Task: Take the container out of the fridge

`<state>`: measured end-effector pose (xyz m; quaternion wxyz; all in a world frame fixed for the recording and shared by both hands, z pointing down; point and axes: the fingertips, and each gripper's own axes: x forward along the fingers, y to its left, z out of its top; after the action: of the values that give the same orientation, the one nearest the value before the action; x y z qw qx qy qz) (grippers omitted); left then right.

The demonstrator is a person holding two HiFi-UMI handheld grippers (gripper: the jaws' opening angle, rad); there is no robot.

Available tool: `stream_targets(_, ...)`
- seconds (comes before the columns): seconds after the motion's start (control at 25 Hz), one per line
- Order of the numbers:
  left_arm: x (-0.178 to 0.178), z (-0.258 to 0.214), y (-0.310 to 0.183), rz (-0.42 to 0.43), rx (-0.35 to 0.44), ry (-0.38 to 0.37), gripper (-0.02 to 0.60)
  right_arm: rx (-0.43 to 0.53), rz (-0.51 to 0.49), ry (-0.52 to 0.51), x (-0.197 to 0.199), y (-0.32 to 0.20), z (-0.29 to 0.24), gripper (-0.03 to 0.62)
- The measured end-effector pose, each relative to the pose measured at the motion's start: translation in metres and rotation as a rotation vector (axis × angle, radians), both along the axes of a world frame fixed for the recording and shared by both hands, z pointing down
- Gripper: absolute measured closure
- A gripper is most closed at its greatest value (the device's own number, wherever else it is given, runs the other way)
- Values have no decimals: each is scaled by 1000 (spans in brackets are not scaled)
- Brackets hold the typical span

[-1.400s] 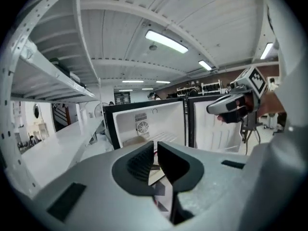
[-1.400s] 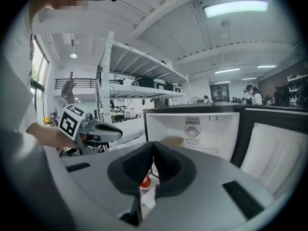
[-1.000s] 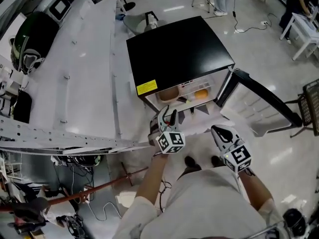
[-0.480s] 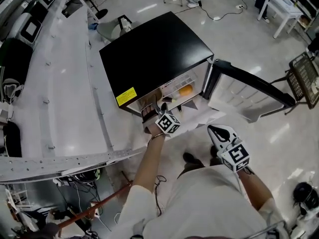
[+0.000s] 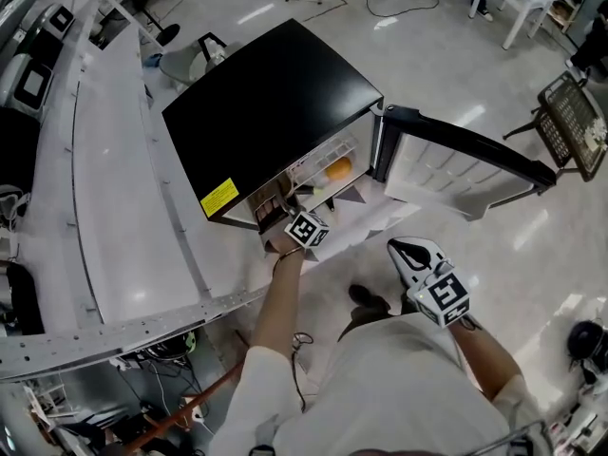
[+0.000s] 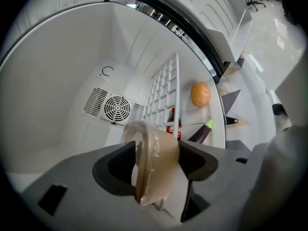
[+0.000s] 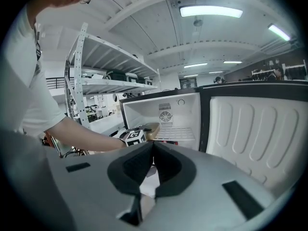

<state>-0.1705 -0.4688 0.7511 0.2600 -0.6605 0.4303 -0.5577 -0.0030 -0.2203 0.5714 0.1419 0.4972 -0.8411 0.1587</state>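
Observation:
A black mini fridge point(image 5: 275, 103) stands with its door point(image 5: 465, 155) swung open to the right. My left gripper point(image 5: 288, 212) reaches into the fridge's upper compartment. A tan, translucent round container point(image 6: 155, 167) lies on its side between its fingers, and the jaws are closing with both pads against it. The right gripper view shows the same container point(image 7: 150, 128) at the fridge mouth. My right gripper point(image 5: 405, 251) hangs in front of the fridge, below the door, shut and holding nothing point(image 7: 153, 146).
An orange point(image 6: 200, 94), an eggplant point(image 6: 202, 131) and a red can point(image 6: 172, 128) lie inside the fridge below a white wire shelf point(image 6: 163, 95). A long white bench point(image 5: 104, 188) runs along the fridge's left side. The person's feet point(image 5: 366, 299) stand before the fridge.
My left gripper has moved from in front of the fridge into its upper compartment and around the container. The right gripper has stayed near the person's body.

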Motion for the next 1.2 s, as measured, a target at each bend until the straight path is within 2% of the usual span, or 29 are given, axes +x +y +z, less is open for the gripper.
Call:
stream_targets(0.28, 3, -15, 21, 32, 24, 54, 325, -5, -18, -3, -5, 2, 1, 588)
stream_targets(0.52, 20, -38, 42, 106, 36, 143, 336, 12, -49, -3, -15, 4, -1, 588)
stream_targets(0.84, 33, -72, 80, 175, 18, 310, 339, 22, -79, 20, -22, 9, -4, 588)
stream_targets(1.2, 39, -117, 132, 221, -41, 552, 341, 59, -119, 20, -28, 2, -17, 588)
